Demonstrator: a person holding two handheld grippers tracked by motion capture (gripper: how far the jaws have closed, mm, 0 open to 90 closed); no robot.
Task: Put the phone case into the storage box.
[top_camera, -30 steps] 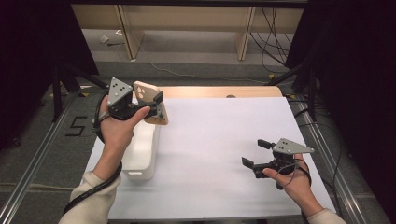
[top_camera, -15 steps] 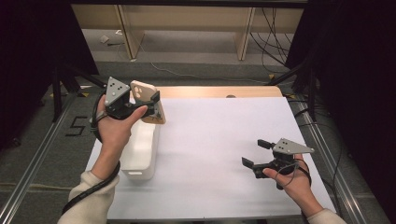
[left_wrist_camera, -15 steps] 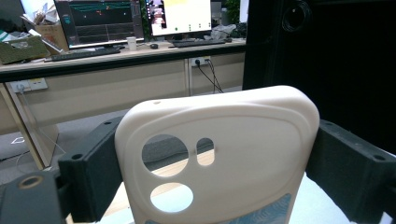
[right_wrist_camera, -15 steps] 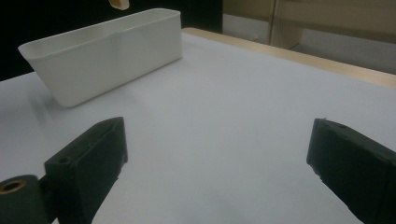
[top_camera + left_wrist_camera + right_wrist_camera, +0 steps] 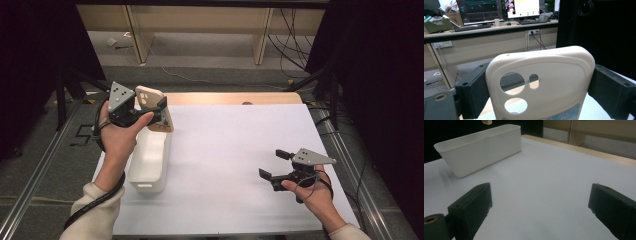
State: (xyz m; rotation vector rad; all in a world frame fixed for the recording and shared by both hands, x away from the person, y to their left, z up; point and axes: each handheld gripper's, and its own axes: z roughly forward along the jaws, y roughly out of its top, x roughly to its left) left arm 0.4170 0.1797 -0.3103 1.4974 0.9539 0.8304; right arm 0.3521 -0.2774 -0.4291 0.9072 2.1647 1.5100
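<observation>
A cream phone case [image 5: 153, 107] with camera cut-outs is held in the air above the far end of the white bin [image 5: 150, 159], at the table's left. My left gripper [image 5: 161, 111] is shut on it; in the left gripper view the case [image 5: 541, 82] stands upright with a black jaw pressed against each side edge. My right gripper [image 5: 271, 164] rests low over the white table cover at the right front, open, with nothing between its jaws [image 5: 539, 210]. The bin [image 5: 479, 147] shows far off in the right gripper view.
The white cover [image 5: 235, 165] spans the table; a wooden strip [image 5: 230, 98] runs along its far edge. Metal rails border both sides. Floor, cables and desk legs lie beyond the far edge.
The left hand with the case has shifted slightly toward the far side and a little up. The right gripper has stayed where it was.
</observation>
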